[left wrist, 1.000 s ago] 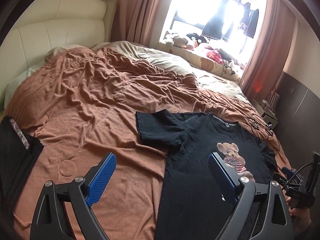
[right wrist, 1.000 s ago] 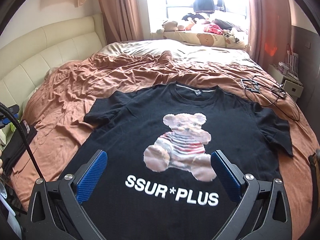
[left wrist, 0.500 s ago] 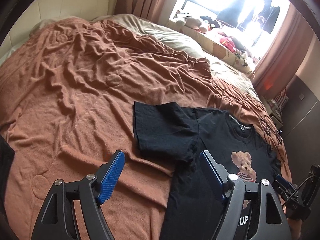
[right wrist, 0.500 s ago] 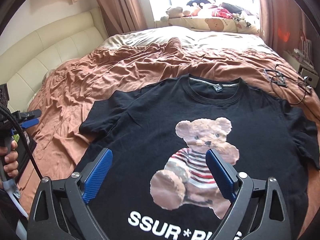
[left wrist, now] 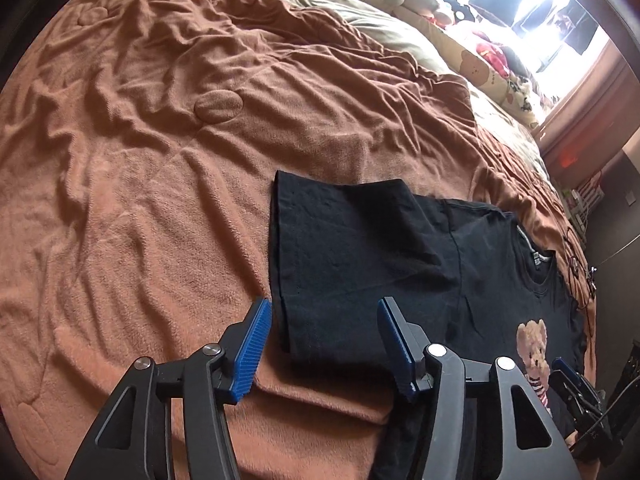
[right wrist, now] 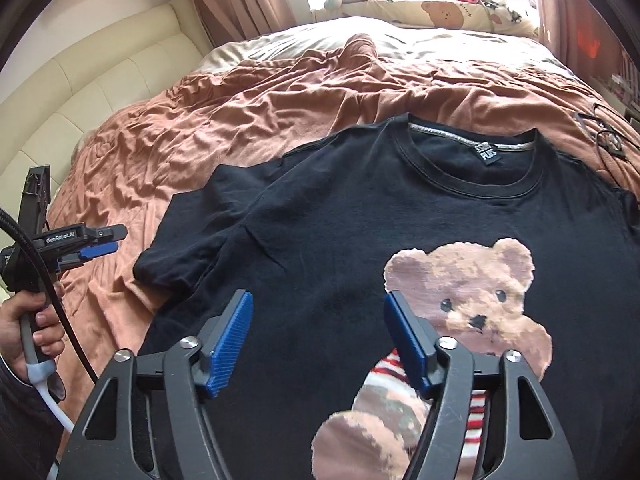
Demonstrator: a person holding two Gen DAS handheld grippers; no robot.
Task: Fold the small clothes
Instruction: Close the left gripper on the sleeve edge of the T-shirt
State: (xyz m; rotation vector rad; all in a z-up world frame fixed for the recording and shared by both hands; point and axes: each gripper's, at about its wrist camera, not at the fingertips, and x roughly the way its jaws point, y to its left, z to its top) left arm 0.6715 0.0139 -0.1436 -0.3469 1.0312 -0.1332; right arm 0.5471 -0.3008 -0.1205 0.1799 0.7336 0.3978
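A black T-shirt (right wrist: 332, 216) with a teddy bear print (right wrist: 468, 300) lies face up and spread flat on the bed. Its left sleeve (left wrist: 352, 252) fills the middle of the left wrist view. My left gripper (left wrist: 324, 308) hovers at that sleeve's near hem, jaws closing, with the sleeve's corner between the blue pads, which are not pressing on it. It also shows from the side as the left gripper (right wrist: 100, 242), held by a person's hand (right wrist: 36, 320). My right gripper (right wrist: 319, 300) hangs over the chest just left of the bear, jaws closing, gripping nothing.
A wrinkled brown blanket (left wrist: 160, 140) covers the bed. A cream padded headboard (right wrist: 100, 80) stands at the left. Plush toys and a bear pillow (right wrist: 444, 12) line the window. Black cables (right wrist: 604, 140) lie on the bed's right side.
Both grippers have moved forward and lower towards the shirt, and their jaws have narrowed. The left one now frames the sleeve's corner; the right one sits over the chest.
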